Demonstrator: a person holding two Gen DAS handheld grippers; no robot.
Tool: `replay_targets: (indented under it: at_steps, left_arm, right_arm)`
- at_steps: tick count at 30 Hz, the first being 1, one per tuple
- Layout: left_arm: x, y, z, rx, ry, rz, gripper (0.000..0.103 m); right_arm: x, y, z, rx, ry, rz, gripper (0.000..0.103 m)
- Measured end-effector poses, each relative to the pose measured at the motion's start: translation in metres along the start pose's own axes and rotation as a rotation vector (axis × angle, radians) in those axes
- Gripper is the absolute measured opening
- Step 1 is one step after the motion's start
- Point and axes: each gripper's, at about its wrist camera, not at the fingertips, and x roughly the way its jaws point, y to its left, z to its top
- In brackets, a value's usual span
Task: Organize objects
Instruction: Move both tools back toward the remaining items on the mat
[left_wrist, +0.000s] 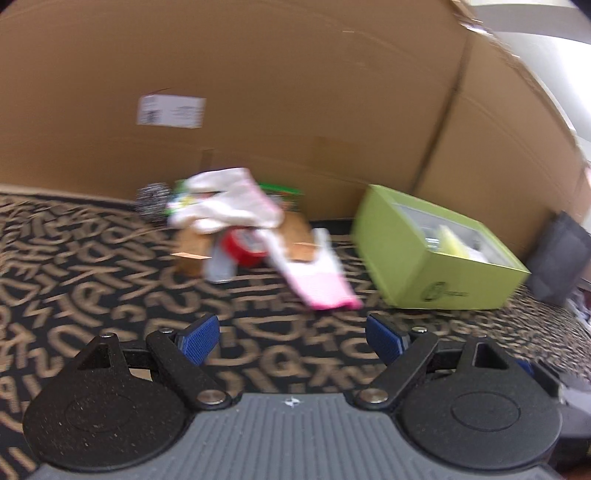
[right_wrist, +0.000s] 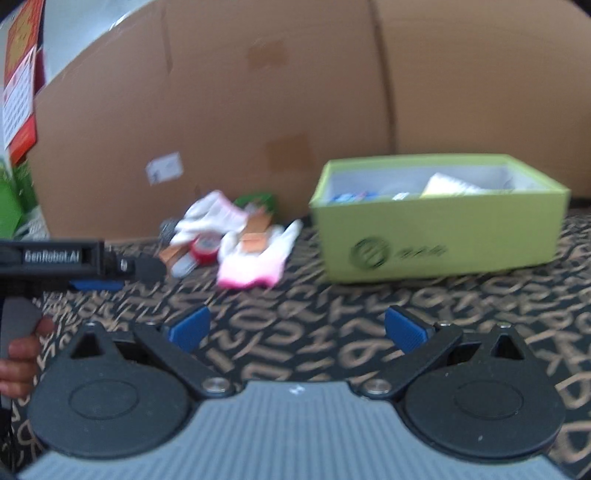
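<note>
A pile of loose objects lies on the patterned cloth: white-and-pink gloves (left_wrist: 317, 273) (right_wrist: 255, 266), a red tape roll (left_wrist: 243, 247) (right_wrist: 205, 247), a steel scourer (left_wrist: 153, 201), a small brown carton (left_wrist: 192, 251) and a green packet (left_wrist: 284, 194) (right_wrist: 258, 201). An open lime-green box (left_wrist: 439, 254) (right_wrist: 436, 225) with several items inside stands to the right of the pile. My left gripper (left_wrist: 293, 338) is open and empty, short of the pile. My right gripper (right_wrist: 297, 330) is open and empty, nearer the box. The left gripper's body (right_wrist: 66, 258) shows at the left of the right wrist view.
A large brown cardboard wall (left_wrist: 295, 92) (right_wrist: 295, 92) stands right behind the pile and box. A dark grey object (left_wrist: 557, 266) sits at the far right. A red and green printed package (right_wrist: 18, 110) stands at the far left. The black-and-tan cloth (left_wrist: 74, 258) covers the surface.
</note>
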Motion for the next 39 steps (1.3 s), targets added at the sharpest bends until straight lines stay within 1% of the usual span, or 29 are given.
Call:
replay_targets:
  at_steps: [4,7,11,14,16,17,18,19,20,21,23,24,25,26,27,29,31,32,35,39]
  left_arm:
    - [0.007,0.029,0.007,-0.043,-0.008,0.056,0.089]
    - [0.021,0.047,0.018,-0.100,-0.009,0.087,0.089]
    - [0.046,0.071,0.034,-0.190,0.005,0.094,0.088]
    - [0.065,0.078,0.045,-0.180,0.018,0.099,0.083]
    - [0.078,0.080,0.050,-0.157,0.042,0.106,0.070]
    - [0.085,0.082,0.052,-0.146,0.055,0.107,0.067]
    - [0.090,0.084,0.053,-0.134,0.070,0.105,0.058]
    - [0.096,0.085,0.053,-0.125,0.087,0.107,0.042]
    - [0.098,0.088,0.053,-0.120,0.099,0.098,0.037]
    - [0.097,0.089,0.053,-0.113,0.095,0.091,0.037]
    - [0.088,0.091,0.051,-0.104,0.099,0.091,0.037]
    - [0.080,0.091,0.049,-0.097,0.098,0.090,0.036]
    - [0.072,0.090,0.046,-0.085,0.095,0.093,0.036]
    - [0.064,0.089,0.042,-0.069,0.090,0.102,0.036]
    - [0.055,0.088,0.038,-0.053,0.081,0.115,0.036]
    - [0.037,0.088,0.030,-0.031,0.069,0.129,0.036]
    - [0.021,0.092,0.022,-0.033,0.058,0.135,0.036]
    - [0.015,0.094,0.020,-0.036,0.055,0.137,0.036]
    - [0.003,0.102,0.016,-0.043,0.048,0.150,0.036]
    - [0.000,0.111,0.017,-0.054,0.044,0.148,0.036]
  right_arm:
    - [0.012,0.028,-0.006,-0.059,0.049,-0.003,0.103]
    - [0.009,0.040,-0.007,-0.082,0.048,-0.013,0.103]
    - [0.009,0.044,-0.009,-0.087,0.053,-0.010,0.103]
    - [0.007,0.045,-0.008,-0.079,0.041,-0.022,0.103]
    - [0.007,0.044,-0.008,-0.061,0.047,-0.019,0.103]
    - [0.007,0.044,-0.008,-0.052,0.048,-0.019,0.103]
    - [0.008,0.044,-0.008,-0.047,0.050,-0.014,0.103]
    - [0.009,0.044,-0.007,-0.043,0.051,-0.010,0.103]
    - [0.009,0.046,-0.006,-0.043,0.052,-0.005,0.103]
    - [0.011,0.048,-0.004,-0.046,0.054,0.002,0.102]
    - [0.016,0.055,0.000,-0.066,0.055,0.020,0.092]
    - [0.020,0.059,0.003,-0.076,0.057,0.028,0.088]
    - [0.025,0.064,0.006,-0.087,0.062,0.038,0.082]
    - [0.031,0.070,0.009,-0.097,0.067,0.050,0.077]
    - [0.039,0.076,0.013,-0.107,0.073,0.061,0.074]
    - [0.056,0.087,0.021,-0.118,0.091,0.090,0.063]
    - [0.077,0.099,0.029,-0.127,0.117,0.114,0.059]
    - [0.090,0.105,0.033,-0.132,0.136,0.111,0.057]
    - [0.128,0.123,0.046,-0.139,0.182,0.092,0.056]
    - [0.171,0.140,0.058,-0.112,0.219,0.084,0.056]
